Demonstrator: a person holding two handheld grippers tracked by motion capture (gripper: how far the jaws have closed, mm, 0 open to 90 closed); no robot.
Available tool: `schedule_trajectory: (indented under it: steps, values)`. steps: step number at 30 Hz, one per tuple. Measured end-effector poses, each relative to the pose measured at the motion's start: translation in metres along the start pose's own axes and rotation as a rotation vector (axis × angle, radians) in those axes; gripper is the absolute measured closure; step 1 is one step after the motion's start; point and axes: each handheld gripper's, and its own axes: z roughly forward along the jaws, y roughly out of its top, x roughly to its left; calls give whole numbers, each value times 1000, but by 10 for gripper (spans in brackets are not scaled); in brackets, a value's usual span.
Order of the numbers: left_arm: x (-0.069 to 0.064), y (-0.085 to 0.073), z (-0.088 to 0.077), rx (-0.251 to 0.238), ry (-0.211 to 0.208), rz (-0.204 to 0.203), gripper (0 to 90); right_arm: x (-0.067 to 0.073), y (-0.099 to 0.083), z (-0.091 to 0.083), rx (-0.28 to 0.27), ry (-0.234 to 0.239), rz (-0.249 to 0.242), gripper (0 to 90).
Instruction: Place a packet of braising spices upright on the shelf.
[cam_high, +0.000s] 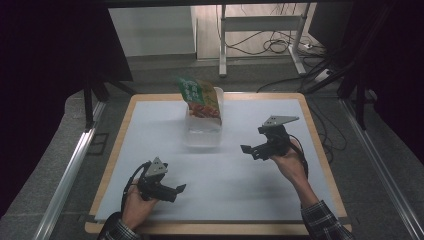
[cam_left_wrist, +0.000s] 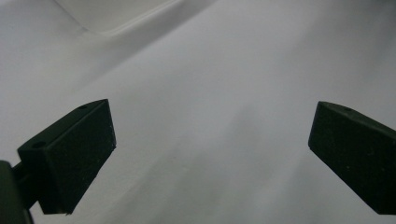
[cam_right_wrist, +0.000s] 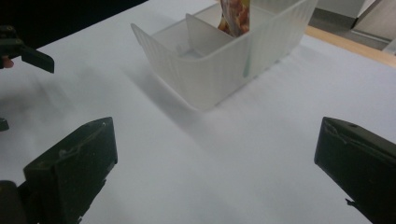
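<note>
High view: snack bag (cam_high: 199, 97) stands in clear bin (cam_high: 202, 135), probably leaning.

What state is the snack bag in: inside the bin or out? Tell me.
Inside. The snack bag stands upright in the far compartment of the translucent bin, its top above the rim; the right gripper view shows it behind the divider.

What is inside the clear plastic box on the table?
A snack bag stands in the far compartment of the box, sticking out above the rim. The near compartment looks empty. The bag's lower part is blurred behind the frosted wall.
</note>
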Motion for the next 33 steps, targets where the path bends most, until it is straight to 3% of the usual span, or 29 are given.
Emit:
schedule_trajectory:
  steps: [9, 33]
  values:
    - [-1, 0, 1, 9, 1, 7, 6, 1, -15, -19, 14, -48, 7, 0]
    - [-2, 0, 2, 19, 1, 15, 6, 4, -55, -60, 2, -113, 28, 0]
